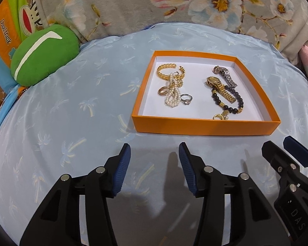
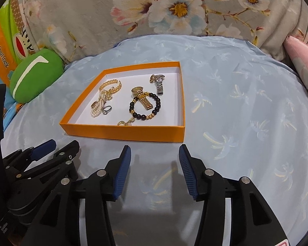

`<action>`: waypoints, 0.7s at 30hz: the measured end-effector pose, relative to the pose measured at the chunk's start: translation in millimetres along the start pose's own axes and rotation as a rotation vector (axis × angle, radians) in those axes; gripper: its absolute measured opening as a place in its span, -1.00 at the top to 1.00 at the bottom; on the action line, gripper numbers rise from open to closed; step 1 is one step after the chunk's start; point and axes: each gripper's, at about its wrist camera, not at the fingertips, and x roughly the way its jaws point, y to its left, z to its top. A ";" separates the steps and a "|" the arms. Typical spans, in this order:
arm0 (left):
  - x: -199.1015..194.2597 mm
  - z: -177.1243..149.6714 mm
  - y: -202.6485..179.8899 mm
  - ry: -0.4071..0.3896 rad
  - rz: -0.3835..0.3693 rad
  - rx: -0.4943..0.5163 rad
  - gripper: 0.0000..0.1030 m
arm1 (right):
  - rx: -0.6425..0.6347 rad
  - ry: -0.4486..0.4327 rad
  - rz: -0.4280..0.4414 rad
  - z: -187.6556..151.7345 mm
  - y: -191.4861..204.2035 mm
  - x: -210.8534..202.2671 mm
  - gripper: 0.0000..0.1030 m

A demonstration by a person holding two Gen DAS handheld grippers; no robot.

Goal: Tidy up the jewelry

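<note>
An orange box with a white inside lies on the light blue cloth. In it are a gold chain bracelet, a pearl strand, a silver ring, a gold watch, a silver watch and a black bead bracelet. My left gripper is open and empty, just short of the box's near wall. My right gripper is open and empty beside it.
A green round cushion lies at the far left. A floral grey quilt rises behind the cloth. A pink pillow sits at the far right. Bare blue cloth lies left of the box.
</note>
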 end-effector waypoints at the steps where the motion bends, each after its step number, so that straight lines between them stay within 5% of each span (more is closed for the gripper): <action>1: 0.5 -0.1 0.1 0.001 0.002 -0.001 0.08 | -0.003 0.001 -0.001 -0.5 0.6 0.7 -0.01; 21: 1.3 -0.2 -2.9 -0.001 0.044 0.005 -0.18 | -0.024 0.008 -0.066 -1.4 3.7 4.3 -0.29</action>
